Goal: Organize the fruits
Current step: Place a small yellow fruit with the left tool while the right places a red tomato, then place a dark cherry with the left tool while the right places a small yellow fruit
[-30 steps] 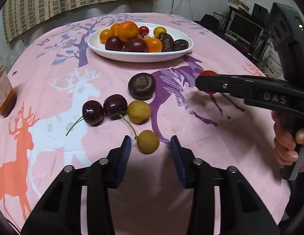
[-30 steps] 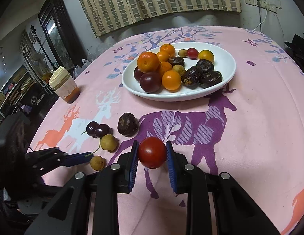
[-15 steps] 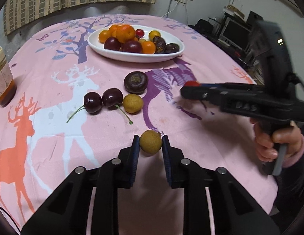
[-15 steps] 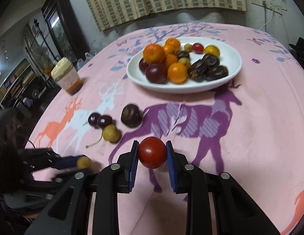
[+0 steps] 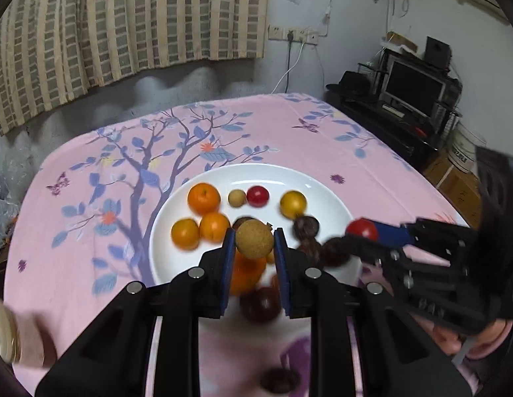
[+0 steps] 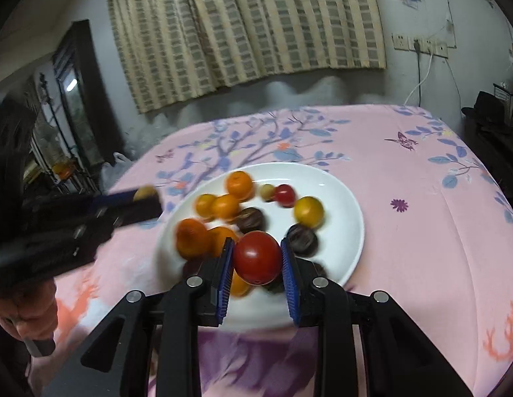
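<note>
My left gripper (image 5: 254,240) is shut on a tan, rough-skinned longan (image 5: 254,239) and hangs over the near part of the white plate (image 5: 167,254). In the right wrist view my right gripper (image 6: 257,258) is shut on a red cherry tomato (image 6: 257,257), also above the plate (image 6: 349,231). The plate holds several oranges (image 5: 203,198), a small red tomato (image 5: 257,196), a yellow fruit (image 5: 293,204) and dark plums (image 6: 301,240). The right gripper shows at the right of the left wrist view with its tomato (image 5: 362,229); the left one sits at the left of the right wrist view with the longan (image 6: 146,193).
A pink tablecloth (image 5: 91,198) with tree and deer prints covers the table. One dark fruit (image 5: 278,379) lies on the cloth near the plate's front. A jar (image 5: 5,334) shows blurred at the left edge. Curtains hang behind; a monitor stand (image 5: 411,96) is at the right.
The left gripper closed on the longan, lifted it off the cloth and carried it forward over the plate. The right gripper carried the red tomato forward and up to the plate.
</note>
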### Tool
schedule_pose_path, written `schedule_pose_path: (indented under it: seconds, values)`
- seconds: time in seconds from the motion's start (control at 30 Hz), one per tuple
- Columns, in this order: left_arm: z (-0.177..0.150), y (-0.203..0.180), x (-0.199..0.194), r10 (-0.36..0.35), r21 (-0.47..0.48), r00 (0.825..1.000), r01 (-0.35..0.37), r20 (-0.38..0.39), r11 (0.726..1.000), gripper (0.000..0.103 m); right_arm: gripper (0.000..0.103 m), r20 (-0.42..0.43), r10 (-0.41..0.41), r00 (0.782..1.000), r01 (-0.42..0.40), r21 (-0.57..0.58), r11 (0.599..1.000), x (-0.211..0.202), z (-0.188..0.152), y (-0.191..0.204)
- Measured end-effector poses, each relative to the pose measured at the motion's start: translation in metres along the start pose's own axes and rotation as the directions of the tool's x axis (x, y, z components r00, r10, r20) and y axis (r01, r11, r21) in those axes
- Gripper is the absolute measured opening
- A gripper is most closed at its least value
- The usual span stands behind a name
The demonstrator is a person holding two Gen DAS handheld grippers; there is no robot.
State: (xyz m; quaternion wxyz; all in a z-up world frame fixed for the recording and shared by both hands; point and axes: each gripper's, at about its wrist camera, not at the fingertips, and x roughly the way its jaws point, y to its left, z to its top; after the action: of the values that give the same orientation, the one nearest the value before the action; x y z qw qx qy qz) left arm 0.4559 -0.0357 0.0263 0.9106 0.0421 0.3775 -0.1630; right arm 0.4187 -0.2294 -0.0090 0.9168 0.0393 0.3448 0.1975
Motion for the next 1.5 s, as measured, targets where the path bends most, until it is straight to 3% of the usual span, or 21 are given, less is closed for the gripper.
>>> schedule_pose_path:
  seconds: [0.07, 0.1, 0.13, 0.17, 0.2, 0.27, 0.4, 0.57, 0.63, 0.8, 0.93, 1.07, 1.33, 1.5]
  values:
    - [0.015, 0.001, 0.023, 0.040, 0.012, 0.999, -0.039, -0.016, 0.999, 0.024, 0.029, -0.004, -0.021, 1.000, 0.021, -0.007, 1.000, 0.017, 0.006, -0.008]
    - [0.018, 0.002, 0.030, 0.055, 0.012, 0.998, -0.054, -0.021, 0.998, 0.029, 0.032, -0.003, -0.022, 1.000, 0.022, -0.007, 1.000, 0.023, 0.006, -0.010]
    - [0.021, 0.004, 0.034, 0.092, -0.004, 0.995, -0.092, -0.032, 0.996, 0.059, 0.055, 0.000, -0.023, 1.000, 0.023, -0.008, 1.000, 0.025, 0.006, -0.011]
    - [0.020, 0.007, 0.034, 0.126, -0.028, 0.991, -0.127, -0.038, 0.992, 0.091, 0.069, 0.010, -0.043, 0.999, 0.043, -0.007, 0.999, 0.024, 0.003, -0.011]
    - [0.017, 0.010, 0.026, 0.140, -0.058, 0.990, -0.141, -0.015, 0.988, 0.097, 0.077, 0.027, -0.068, 0.997, 0.068, -0.005, 0.998, 0.018, 0.000, -0.009]
    - [0.005, 0.015, 0.000, 0.120, -0.078, 0.991, -0.115, 0.056, 0.990, 0.097, 0.077, 0.064, -0.057, 0.996, 0.060, -0.048, 0.997, 0.006, -0.006, 0.001]
    - [-0.030, 0.024, -0.048, 0.138, -0.112, 0.986, -0.128, 0.093, 0.985, 0.097, 0.077, 0.077, -0.003, 0.997, 0.009, -0.080, 0.997, -0.016, -0.015, 0.017]
    - [-0.101, 0.041, -0.111, 0.169, -0.193, 0.981, -0.148, 0.096, 0.970, 0.098, 0.076, -0.010, 0.123, 0.992, -0.124, -0.091, 0.988, -0.038, -0.046, 0.048]
    - [-0.131, 0.050, -0.125, 0.175, -0.224, 0.981, -0.152, 0.087, 0.963, 0.098, 0.074, -0.058, 0.134, 0.989, -0.141, -0.143, 0.980, -0.042, -0.065, 0.071]
    - [-0.197, 0.068, -0.136, 0.187, -0.380, 0.981, -0.154, 0.052, 0.912, 0.098, 0.068, -0.151, 0.131, 0.980, -0.160, -0.202, 0.966, -0.041, -0.106, 0.110]
    - [-0.204, 0.061, -0.138, 0.217, -0.347, 0.974, -0.182, 0.063, 0.920, 0.098, 0.062, -0.200, 0.123, 0.972, -0.160, -0.183, 0.970, -0.031, -0.115, 0.120]
    - [-0.207, 0.060, -0.147, 0.188, -0.343, 0.976, -0.140, 0.111, 0.929, 0.098, 0.061, -0.181, 0.098, 0.979, -0.125, -0.145, 0.982, -0.034, -0.117, 0.115]
    - [-0.208, 0.069, -0.144, 0.260, -0.390, 0.963, -0.213, 0.070, 0.896, 0.098, 0.054, -0.167, 0.073, 0.983, -0.093, -0.120, 0.988, -0.033, -0.118, 0.105]
    - [-0.209, 0.074, -0.144, 0.259, -0.412, 0.964, -0.212, 0.062, 0.886, 0.098, 0.050, -0.186, 0.081, 0.979, -0.104, -0.117, 0.988, -0.029, -0.119, 0.104]
